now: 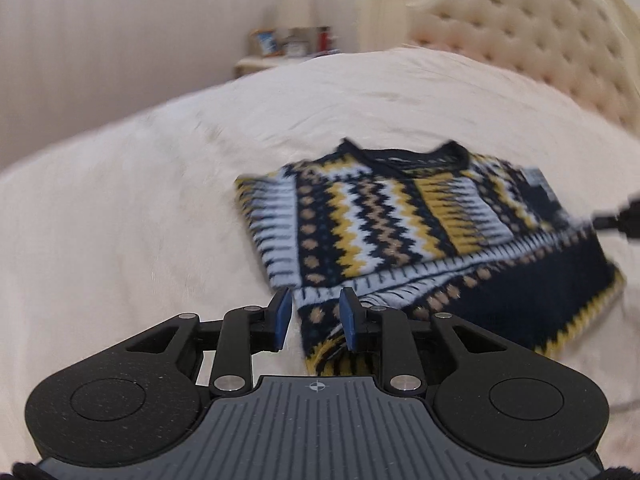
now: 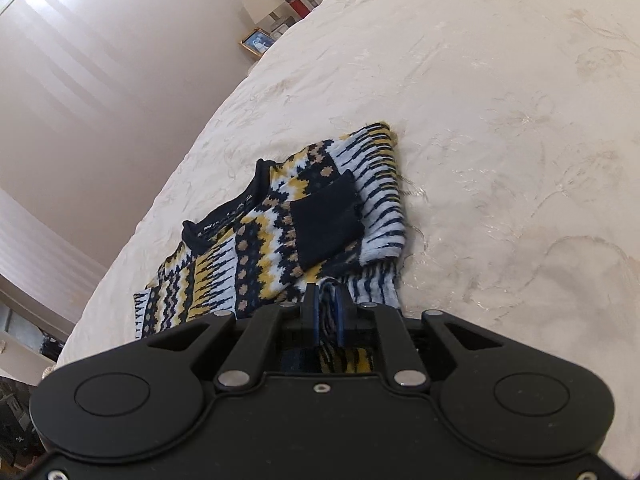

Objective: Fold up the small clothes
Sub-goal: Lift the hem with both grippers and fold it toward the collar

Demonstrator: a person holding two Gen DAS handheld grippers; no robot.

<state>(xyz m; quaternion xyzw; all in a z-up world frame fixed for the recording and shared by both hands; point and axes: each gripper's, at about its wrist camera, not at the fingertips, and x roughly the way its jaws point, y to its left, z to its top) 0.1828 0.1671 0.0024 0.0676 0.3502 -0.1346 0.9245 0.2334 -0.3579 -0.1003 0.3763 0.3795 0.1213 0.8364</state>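
A home bedroom: I work over a cream bedspread (image 1: 120, 220) below a tufted headboard (image 1: 520, 28), with a cluttered nightstand (image 1: 276, 58) beyond.

Navy, mustard, white and tan zigzag-patterned sweater (image 1: 420, 232), cream embroidered bedspread (image 2: 500, 100), black grippers' blue-padded fingers (image 1: 283, 312)

Bare bedspread (image 1: 120, 220) all around the sweater (image 1: 400, 232)

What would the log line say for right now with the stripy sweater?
stage: folding | sweater: partly folded on bed | left gripper: open at sweater's edge | right gripper: shut on sweater
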